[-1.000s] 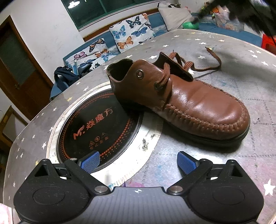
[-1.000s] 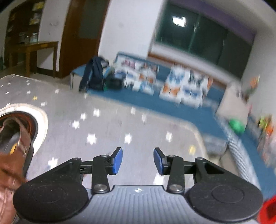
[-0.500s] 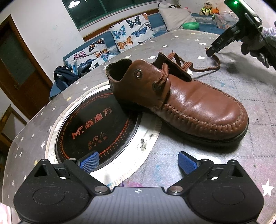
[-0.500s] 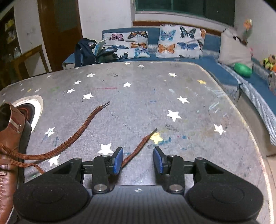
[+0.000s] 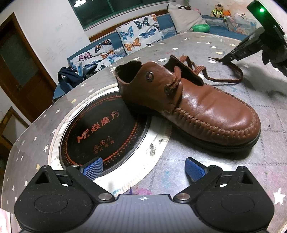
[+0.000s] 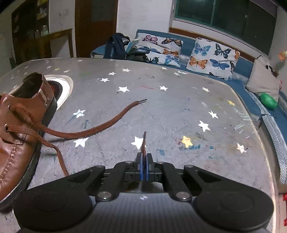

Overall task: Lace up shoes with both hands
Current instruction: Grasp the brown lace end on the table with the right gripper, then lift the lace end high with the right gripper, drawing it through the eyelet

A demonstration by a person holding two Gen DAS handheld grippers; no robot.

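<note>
Left gripper [image 5: 143, 167]: jaws wide apart, nothing between the blue pads, angled down toward the table. Right gripper [image 6: 144, 165]: jaws just closed, pads pinched on the lace end [image 6: 144, 143], tilted downward; a gloved hand [image 5: 274, 53] holds it.

We carry 2 matching grippers: left gripper [image 5: 143, 168], right gripper [image 6: 144, 162]. Each has matte black linkage arms with silver pivot screws, 2 round black housings, ribbed blue pads [image 5: 93, 167] and a grey ribbed body with a small cross mark. A green light [image 5: 262, 10] glows on the right unit. Dark glove [image 5: 274, 53].
</note>
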